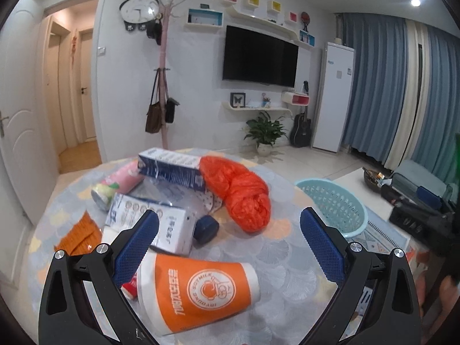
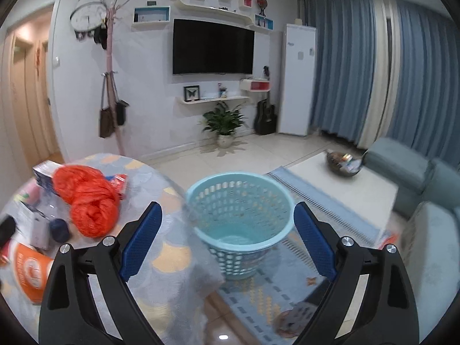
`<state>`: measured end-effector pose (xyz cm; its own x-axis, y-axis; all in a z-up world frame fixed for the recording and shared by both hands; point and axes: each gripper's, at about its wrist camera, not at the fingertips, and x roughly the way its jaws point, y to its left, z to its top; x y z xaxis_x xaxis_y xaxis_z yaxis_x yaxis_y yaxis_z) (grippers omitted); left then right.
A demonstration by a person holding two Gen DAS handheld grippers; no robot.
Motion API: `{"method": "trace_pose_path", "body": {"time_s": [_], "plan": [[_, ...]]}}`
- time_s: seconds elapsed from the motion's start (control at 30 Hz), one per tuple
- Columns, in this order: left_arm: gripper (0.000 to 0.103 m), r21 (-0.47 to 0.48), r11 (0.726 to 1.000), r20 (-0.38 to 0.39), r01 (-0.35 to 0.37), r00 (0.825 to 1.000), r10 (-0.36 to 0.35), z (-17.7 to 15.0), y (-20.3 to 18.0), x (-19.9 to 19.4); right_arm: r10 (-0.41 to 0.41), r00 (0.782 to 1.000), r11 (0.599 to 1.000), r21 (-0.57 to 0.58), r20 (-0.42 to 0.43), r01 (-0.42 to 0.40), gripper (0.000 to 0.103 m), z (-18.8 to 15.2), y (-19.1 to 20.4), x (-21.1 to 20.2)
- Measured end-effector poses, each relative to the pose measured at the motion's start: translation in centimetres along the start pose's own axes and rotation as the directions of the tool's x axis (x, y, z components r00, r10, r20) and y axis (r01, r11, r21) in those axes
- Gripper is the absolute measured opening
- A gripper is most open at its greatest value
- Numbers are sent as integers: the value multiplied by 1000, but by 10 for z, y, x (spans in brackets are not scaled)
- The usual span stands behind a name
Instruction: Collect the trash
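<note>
On the round table (image 1: 287,247) trash lies scattered: an orange paper cup (image 1: 198,290) on its side, a white carton (image 1: 161,224), a blue box (image 1: 172,169), a crumpled orange plastic bag (image 1: 241,192), a dark blue cap (image 1: 207,228) and a pink roll (image 1: 126,178). My left gripper (image 1: 230,224) is open above the cup, its left finger near the carton. My right gripper (image 2: 227,218) is open in the air, framing the light-blue basket (image 2: 241,218) on the floor beside the table; the bag (image 2: 89,201) and cup (image 2: 28,270) lie to its left.
A patterned rug (image 2: 258,296) lies under the basket. A low white coffee table (image 2: 350,189) and a grey sofa (image 2: 431,195) stand to the right. A coat rack (image 1: 164,86), a potted plant (image 2: 225,123) and a wall TV (image 2: 212,47) are at the back.
</note>
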<state>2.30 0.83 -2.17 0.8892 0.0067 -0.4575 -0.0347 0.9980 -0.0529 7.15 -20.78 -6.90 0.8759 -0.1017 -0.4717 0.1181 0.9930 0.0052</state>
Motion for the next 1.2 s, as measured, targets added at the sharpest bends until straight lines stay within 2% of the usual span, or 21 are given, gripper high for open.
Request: {"method": "trace_pose_path", "body": {"time_s": [0.1,0.47,0.6,1.2], "plan": [[96,19,1000,-3,-16,1000,17,-5,-1,1,-7,1000,1000,28,2,7,88,-1,-7,2],[96,-18,1000,10,-9,1000,9,-7,13,-4,-19,1000,1000,-11,-4,19,88,-8,6,0],[96,-26,1000,12,-2,1000,2,-7,16,-4,2,1000,1000,1,-13,-2,88,-8,6,1],[96,-49,998,-16,29,999,-30,-10,27,-2,-20,999,1000,-19,-26,19,88,-13,14,5]]}}
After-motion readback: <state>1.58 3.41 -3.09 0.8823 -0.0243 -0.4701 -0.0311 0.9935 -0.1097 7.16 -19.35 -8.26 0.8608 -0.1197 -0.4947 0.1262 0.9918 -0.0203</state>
